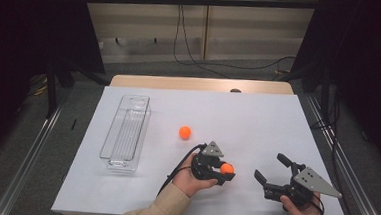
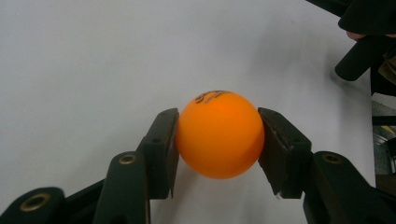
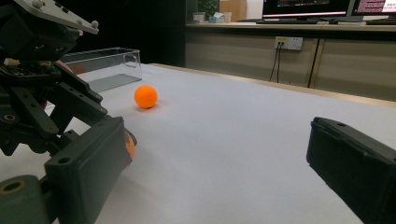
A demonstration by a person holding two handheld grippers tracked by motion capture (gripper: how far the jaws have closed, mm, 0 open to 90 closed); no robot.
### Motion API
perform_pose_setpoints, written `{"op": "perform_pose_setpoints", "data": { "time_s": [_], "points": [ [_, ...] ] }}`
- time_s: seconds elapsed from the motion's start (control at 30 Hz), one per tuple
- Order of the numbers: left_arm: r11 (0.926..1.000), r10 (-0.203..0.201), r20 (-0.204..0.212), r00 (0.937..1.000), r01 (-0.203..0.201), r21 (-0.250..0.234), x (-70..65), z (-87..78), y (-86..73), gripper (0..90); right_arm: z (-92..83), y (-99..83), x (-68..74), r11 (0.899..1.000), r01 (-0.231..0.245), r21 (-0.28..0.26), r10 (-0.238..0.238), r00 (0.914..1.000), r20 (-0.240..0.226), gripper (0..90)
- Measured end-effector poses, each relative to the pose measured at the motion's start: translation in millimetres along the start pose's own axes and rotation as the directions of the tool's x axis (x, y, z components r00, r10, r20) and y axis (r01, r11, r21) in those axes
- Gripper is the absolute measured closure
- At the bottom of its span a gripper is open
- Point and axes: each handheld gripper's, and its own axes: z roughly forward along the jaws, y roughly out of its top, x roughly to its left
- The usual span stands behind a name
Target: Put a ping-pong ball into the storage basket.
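A clear plastic tray [image 1: 126, 133] lies lengthwise near the left edge of the white table [image 1: 258, 116], its long sides running from the near edge toward the far edge. Just right of it, about mid-table, a loose orange ball [image 1: 185, 132] rests alone on the surface; in the right gripper view it sits in front of the tray. Closer to the near edge, the left gripper [image 1: 227, 171] is clamped on a second orange ball [image 2: 219, 134], one black jaw pressed against each side of it, dark print showing on the ball's top. Well to the right, near the near right corner, the right gripper [image 1: 270, 167] rests low over the table with its jaws spread wide apart and nothing between them
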Motion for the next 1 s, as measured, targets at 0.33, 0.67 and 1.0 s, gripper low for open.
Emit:
{"op": "perform_pose_setpoints", "data": {
  "time_s": [0.33, 0.67, 1.0],
  "points": [
    [1.0, -0.008, -0.004, 1.0, 0.008, 0.002, 3.4, -4.5, -0.2, 50.9, 0.3, -0.1, -0.9, 1.0, -0.001, 0.001, 0.001, 1.0, -0.003, 4.6],
    [0.9995, -0.032, -0.011, 0.9994, 0.032, 0.004, 6.8, -11.1, -1.0, 50.9, -0.4, -0.3, -1.5, 1.0, -0.007, 0.001, 0.007, 1.0, 0.003, 4.6],
    [0.9988, -0.048, -0.022, 0.9986, 0.048, 0.009, 11.6, -16.2, -2.2, 50.9, -0.9, 0.2, -1.5, 1.0, -0.003, 0.001, 0.003, 1.0, 0.0, 4.7]
  ]
}}
